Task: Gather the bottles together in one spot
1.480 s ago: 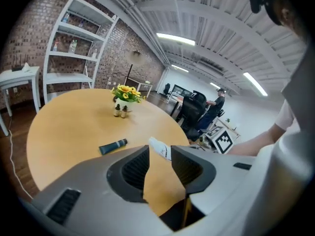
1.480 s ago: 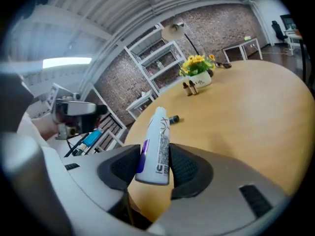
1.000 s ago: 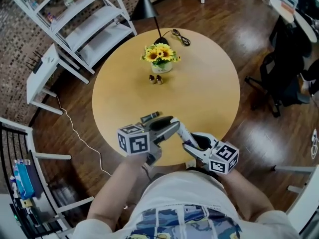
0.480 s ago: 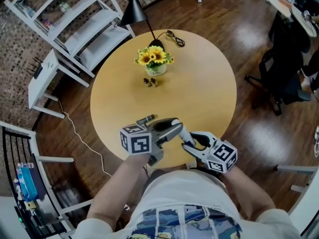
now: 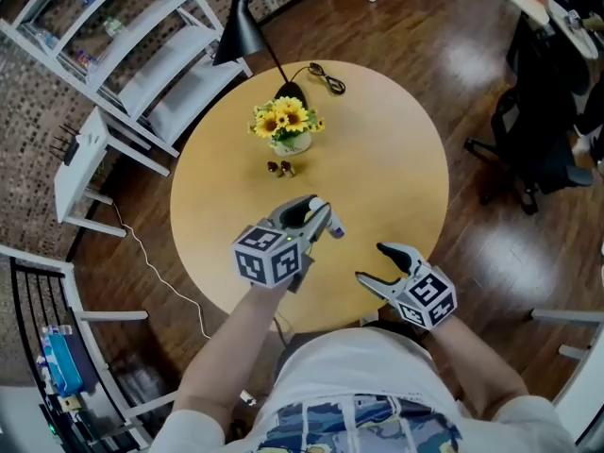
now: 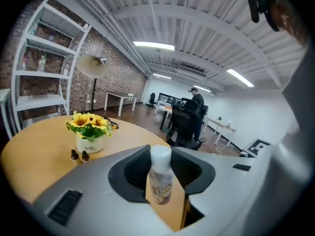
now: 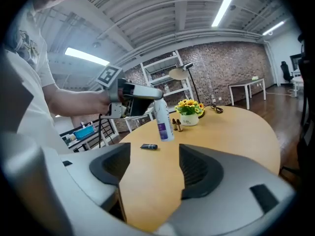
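Your left gripper (image 5: pixel 319 217) is pinching the white bottle (image 6: pixel 160 178) by its body, cap pointing away from you, over the near half of the round table (image 5: pixel 396 159). Your right gripper (image 5: pixel 370 262) is opening at the near edge, with only bare tabletop between its jaws. A small dark tube (image 7: pixel 148 146) lies close by. Farther out, two small brown bottles (image 5: pixel 279 168) stand just beside the sunflower pot (image 5: pixel 286 125).
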Tool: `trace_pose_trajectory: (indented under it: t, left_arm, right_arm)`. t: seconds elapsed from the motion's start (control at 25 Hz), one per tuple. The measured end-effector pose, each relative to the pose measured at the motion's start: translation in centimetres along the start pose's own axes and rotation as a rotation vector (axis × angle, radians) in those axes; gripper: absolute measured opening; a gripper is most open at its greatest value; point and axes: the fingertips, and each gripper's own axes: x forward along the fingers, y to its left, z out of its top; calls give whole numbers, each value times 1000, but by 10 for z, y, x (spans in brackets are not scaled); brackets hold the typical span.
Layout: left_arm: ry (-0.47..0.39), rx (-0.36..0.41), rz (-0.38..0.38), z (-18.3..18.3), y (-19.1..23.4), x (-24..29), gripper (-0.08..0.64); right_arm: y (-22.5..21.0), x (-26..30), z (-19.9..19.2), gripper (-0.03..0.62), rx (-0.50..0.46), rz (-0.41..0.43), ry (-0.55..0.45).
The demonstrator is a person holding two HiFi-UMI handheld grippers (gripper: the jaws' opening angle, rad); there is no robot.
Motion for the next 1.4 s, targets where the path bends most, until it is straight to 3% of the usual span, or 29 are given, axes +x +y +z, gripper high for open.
trace_pose_trajectory:
  t: [0.08,0.32,0.64,0.96,1.4]
  left_arm:
    - [-13,4,81,3,28,15,123]
    - [-30,54,295,7,110,61,123]
    - [-44,113,444,7,188,114,123]
    - [-73,82,509,-2,228,133,123]
    - [-60,154,500,-4,226,132,129]
  right_arm:
    - [-6,-4,0,351,-6,-8,15]
    - [-28,-13,-1,351,36,-30,36]
    - [-57,-16,-11,351,81,-88,89]
    - [-65,-22,-20,350,128,-112,118]
    - [-67,-8,-15,350,112,-119,128]
